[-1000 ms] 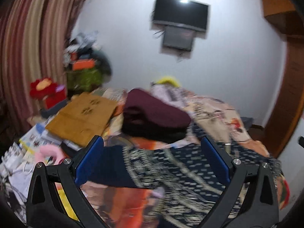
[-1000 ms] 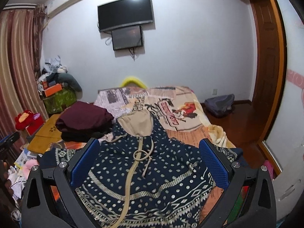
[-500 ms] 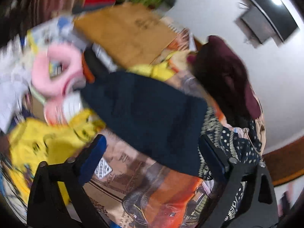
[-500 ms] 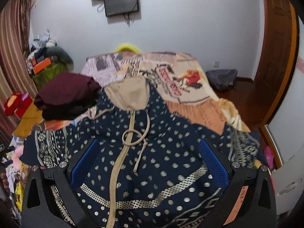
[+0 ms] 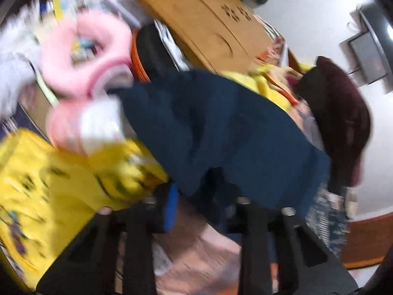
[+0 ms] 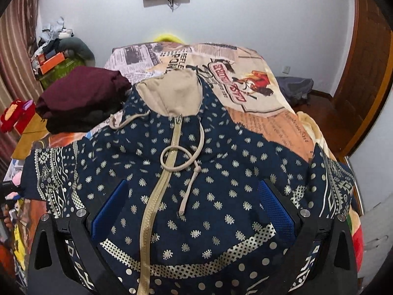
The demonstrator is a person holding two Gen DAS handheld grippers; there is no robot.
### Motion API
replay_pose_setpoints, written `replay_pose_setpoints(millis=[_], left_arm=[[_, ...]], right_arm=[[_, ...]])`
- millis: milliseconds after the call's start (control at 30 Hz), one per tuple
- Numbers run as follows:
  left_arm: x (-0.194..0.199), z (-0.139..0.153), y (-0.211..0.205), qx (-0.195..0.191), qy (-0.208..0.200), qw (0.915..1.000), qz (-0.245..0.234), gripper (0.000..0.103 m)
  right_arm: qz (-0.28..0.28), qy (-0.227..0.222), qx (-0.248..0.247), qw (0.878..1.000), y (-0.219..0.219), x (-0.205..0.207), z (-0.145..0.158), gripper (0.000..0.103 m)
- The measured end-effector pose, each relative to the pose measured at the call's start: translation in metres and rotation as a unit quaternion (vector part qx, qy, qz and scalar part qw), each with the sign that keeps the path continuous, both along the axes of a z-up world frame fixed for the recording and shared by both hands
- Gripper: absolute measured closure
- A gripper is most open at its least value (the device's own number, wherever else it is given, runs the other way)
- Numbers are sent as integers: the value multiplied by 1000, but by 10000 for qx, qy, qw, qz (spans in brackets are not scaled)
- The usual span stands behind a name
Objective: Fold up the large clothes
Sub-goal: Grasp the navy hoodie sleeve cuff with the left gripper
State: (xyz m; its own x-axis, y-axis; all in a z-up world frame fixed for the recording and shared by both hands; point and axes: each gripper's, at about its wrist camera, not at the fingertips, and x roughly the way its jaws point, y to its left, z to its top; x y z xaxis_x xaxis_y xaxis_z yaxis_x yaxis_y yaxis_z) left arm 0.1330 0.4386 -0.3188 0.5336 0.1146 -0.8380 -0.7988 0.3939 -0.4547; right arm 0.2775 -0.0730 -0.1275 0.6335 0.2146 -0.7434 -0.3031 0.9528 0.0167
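Note:
A navy hoodie (image 6: 221, 172) with pale dots, a beige hood and a beige zip lies spread face up on the bed. My right gripper (image 6: 192, 209) hovers open over its lower front, with cloth beneath the fingers but none pinched. In the blurred left wrist view the hoodie's plain navy sleeve (image 5: 221, 127) hangs over the bed's left edge. My left gripper (image 5: 206, 206) points steeply down at the sleeve's lower edge. Its jaws are closing, and the cloth's edge sits between them.
A folded maroon and black pile (image 6: 81, 98) sits left of the hood. Beside the bed lie a brown box (image 5: 208, 24), a pink ring cushion (image 5: 86, 51), a yellow cloth (image 5: 61, 184) and papers. A grey bag (image 6: 294, 88) rests on the floor near the wooden door (image 6: 363, 73).
My left gripper has swung down and rolled from facing the room to the sleeve at the bed's edge, and its jaws have narrowed. My right gripper has tipped down closer over the hoodie.

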Motion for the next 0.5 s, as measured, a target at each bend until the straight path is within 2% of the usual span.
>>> replay_pose_setpoints(millis=[33, 67, 200, 300, 367, 500], left_arm=[[3, 4, -1, 218, 93, 9997, 12, 95], [7, 11, -4, 437, 137, 9990, -3, 97], [13, 49, -18, 1337, 93, 9907, -212, 100], [18, 90, -34, 2016, 16, 9789, -341, 101], [20, 124, -48, 2330, -335, 9709, -448, 101], [31, 178, -73, 2614, -911, 9575, -813, 101]], right_arm=[[-3, 3, -37, 10000, -1, -1, -1, 0], [-8, -6, -79, 10000, -1, -1, 0, 0], [-37, -119, -215, 9997, -4, -4, 6, 0], [-49, -215, -185, 9996, -7, -7, 14, 0], [-59, -283, -171, 9994, -8, -9, 19, 0], [-76, -436, -152, 9989, -9, -15, 24, 0]])
